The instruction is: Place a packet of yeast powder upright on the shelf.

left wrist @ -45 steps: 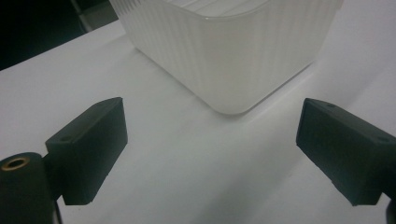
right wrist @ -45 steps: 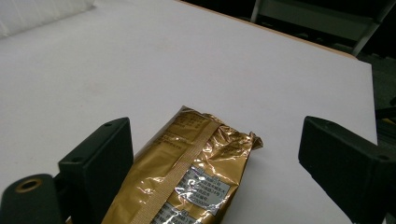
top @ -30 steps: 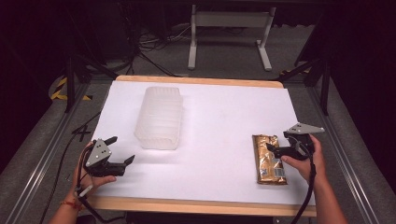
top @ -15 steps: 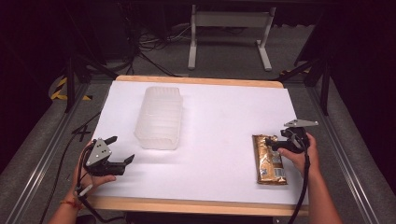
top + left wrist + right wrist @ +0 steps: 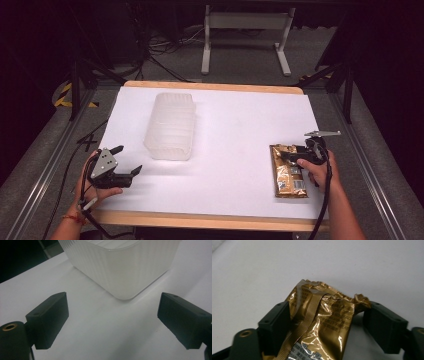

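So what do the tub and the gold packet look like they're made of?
The tub: likely translucent, frosted plastic, with ribbed walls that let light through. The gold packet: apparently thin metallised foil film, glossy and crinkled, with bright glints and a woven-looking strip. The right tongs straddle it.

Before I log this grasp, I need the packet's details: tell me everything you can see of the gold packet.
The gold packet is a shiny, crinkled foil pouch with a flat woven-looking seam strip along it and small dark print, plus a pale label patch near one end. It lies flat on the white table, near the right front edge. The right gripper straddles its far end, one jaw against the foil and the other a little off it, puckering that end. Whether it is sealed is unclear.
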`<state>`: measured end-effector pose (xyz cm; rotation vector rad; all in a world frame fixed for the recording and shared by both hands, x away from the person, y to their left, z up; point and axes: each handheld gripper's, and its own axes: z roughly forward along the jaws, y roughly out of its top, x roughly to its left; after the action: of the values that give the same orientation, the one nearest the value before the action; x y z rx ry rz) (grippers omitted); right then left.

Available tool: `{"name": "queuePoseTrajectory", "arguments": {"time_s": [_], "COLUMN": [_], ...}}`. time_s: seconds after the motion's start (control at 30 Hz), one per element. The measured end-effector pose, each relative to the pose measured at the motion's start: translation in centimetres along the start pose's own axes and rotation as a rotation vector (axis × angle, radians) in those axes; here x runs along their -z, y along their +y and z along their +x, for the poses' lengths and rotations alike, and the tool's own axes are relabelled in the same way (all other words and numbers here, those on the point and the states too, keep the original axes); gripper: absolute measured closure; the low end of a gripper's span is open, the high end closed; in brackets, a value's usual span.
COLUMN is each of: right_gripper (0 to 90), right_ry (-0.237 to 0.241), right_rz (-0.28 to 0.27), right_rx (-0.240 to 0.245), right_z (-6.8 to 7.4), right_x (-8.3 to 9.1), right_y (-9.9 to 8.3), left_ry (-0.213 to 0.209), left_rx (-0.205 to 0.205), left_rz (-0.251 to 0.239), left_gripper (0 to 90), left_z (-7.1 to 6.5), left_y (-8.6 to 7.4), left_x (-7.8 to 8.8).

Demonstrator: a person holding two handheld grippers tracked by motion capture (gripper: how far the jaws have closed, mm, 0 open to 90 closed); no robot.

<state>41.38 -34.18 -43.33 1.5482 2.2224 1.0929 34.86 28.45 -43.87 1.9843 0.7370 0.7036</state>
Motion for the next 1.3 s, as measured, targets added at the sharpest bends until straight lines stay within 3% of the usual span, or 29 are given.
{"name": "queuePoseTrajectory", "arguments": {"time_s": [0.1,0.23,0.3,0.5,0.63,0.87,1.0,1.07,1.2,1.3], "right_gripper": [23.6,41.4,47.5,65.7,75.7,78.3,79.5,79.8,80.9,81.4], "right_ry": [0.003,0.032,0.019,0.016,0.065,0.066,0.089,0.073,0.071,0.062], "right_rz": [0.017,0.016,0.009,-0.043,-0.094,-0.128,-0.192,-0.205,-0.279,-0.304], "right_rx": [0.024,0.035,0.066,0.106,0.111,0.160,0.200,0.224,0.247,0.266], "right_z": [0.3,0.6,0.9,1.4,1.4,2.2,2.8,3.3,4.1,4.8], "right_x": [-0.1,-0.2,-0.2,0.6,1.6,2.8,4.4,4.9,5.7,6.1], "right_y": [0.1,0.2,0.4,0.7,0.8,0.9,1.2,1.4,1.6,2.0], "left_ry": [-0.002,0.001,0.004,0.002,0.002,0.005,0.022,0.015,0.019,0.017], "left_rx": [-0.006,-0.013,-0.017,-0.020,-0.033,-0.019,-0.010,0.011,0.017,0.012], "left_rz": [0.002,0.007,0.009,0.024,0.028,0.019,-0.017,-0.036,-0.034,-0.027], "left_gripper": [10.8,10.8,10.8,11.4,11.4,11.4,11.9,11.8,11.7,11.7], "left_z": [0.0,-0.1,-0.1,-0.3,-0.4,-0.4,-0.4,-0.2,-0.1,-0.2], "left_y": [0.0,0.0,-0.1,-0.1,-0.1,-0.1,0.1,0.1,0.0,0.0], "left_x": [-0.1,0.0,-0.1,-0.3,-0.4,-0.2,0.2,0.4,0.4,0.3]}}
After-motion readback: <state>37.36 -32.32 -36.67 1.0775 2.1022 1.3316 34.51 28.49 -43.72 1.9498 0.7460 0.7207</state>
